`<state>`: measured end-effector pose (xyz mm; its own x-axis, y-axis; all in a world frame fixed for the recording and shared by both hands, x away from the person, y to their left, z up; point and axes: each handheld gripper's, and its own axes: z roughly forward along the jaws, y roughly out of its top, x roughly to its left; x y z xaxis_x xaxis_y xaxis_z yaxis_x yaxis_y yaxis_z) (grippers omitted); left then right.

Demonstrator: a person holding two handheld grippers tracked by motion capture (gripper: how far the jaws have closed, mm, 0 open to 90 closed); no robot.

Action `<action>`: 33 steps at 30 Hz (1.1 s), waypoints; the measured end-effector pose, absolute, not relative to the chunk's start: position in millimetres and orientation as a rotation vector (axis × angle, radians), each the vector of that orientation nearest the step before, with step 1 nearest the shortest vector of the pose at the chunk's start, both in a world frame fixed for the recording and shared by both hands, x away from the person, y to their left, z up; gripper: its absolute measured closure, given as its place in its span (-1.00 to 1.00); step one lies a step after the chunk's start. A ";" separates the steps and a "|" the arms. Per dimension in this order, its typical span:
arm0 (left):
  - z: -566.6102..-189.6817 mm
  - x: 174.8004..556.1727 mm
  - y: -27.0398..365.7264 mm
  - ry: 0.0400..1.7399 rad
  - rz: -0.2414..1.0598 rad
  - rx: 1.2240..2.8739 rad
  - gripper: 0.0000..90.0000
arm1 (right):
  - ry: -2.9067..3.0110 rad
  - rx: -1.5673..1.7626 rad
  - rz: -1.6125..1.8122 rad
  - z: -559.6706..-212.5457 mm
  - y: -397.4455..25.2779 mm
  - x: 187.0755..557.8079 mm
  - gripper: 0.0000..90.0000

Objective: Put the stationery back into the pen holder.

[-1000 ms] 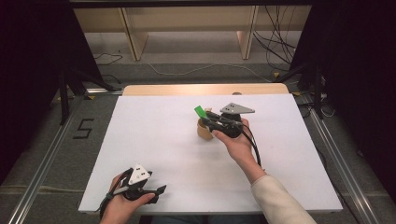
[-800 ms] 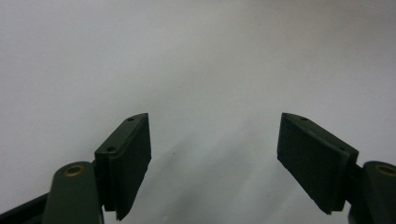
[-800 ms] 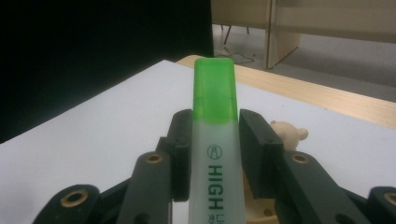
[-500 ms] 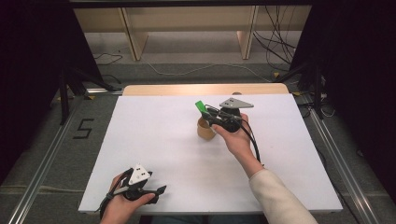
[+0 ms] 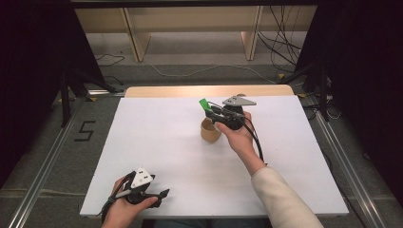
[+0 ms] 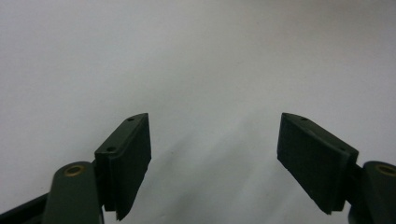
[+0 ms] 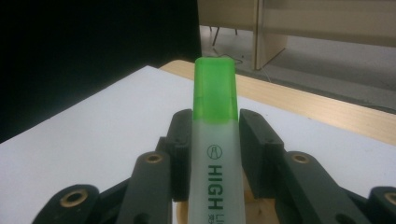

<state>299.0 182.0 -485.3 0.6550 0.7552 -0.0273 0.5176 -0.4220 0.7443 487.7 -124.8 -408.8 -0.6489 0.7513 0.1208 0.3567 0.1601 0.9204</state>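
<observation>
A person at a white-topped table (image 5: 157, 142) holds a green highlighter (image 5: 205, 104) in the right gripper (image 5: 215, 113) just right of the frame's centre, the pen poised above and slightly behind a small tan cup (image 5: 210, 131) that stands upright on the table; whether the pen's lower end touches the cup's rim cannot be told. In the right gripper view the highlighter (image 7: 215, 154) fills the middle of the frame, its green cap pointing up and away toward the table's far wooden edge (image 7: 327, 109), the two black jaws pressed against its pale barrel on either side. The step in hand looks like carrying the pen over the cup to stand it inside; the next move would call for tipping the barrel more nearly upright, centring its lower end over the mouth, lowering it and only then letting the jaws part, since a skewed drop could topple so light a cup. The right forearm reaches in from the lower right of the frame, wrist bent slightly, the grey plate uppermost. The left gripper (image 5: 153, 194) rests low at the lower left, near the table's front edge and well apart from the cup, cradled in the hand; in the left gripper view its jaws stand wide with nothing but bare white surface between them.
</observation>
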 end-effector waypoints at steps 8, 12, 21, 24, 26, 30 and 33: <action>-485.4 299.1 182.1 0.984 0.403 2.118 -0.42 | 2.083 1.065 1.467 -413.9 -121.4 498.4 0.48; -485.3 299.1 182.2 0.984 0.401 2.119 -0.42 | 2.086 1.058 1.460 -414.9 -117.8 501.7 0.48; -485.3 299.1 182.2 0.980 0.401 2.121 -0.42 | 2.082 1.067 1.440 -421.2 -114.4 507.9 0.48; -485.6 299.1 181.9 0.983 0.401 2.117 -0.42 | 2.081 1.064 1.440 -421.4 -113.1 508.9 0.48; -485.5 299.1 182.0 0.981 0.401 2.120 -0.42 | 2.079 1.061 1.440 -421.3 -112.0 509.6 0.48; -485.6 299.1 181.9 0.980 0.401 2.120 -0.42 | 2.082 1.058 1.435 -420.9 -110.1 510.4 0.48; -485.5 299.0 182.0 0.979 0.400 2.121 -0.42 | 2.080 1.047 1.439 -421.5 -108.2 511.5 0.48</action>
<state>299.0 182.0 -485.5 0.6581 0.7524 -0.0286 0.5170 -0.4239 0.7436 511.5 -108.2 -421.5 -0.6386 0.7646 0.0868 0.3507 0.1888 0.9173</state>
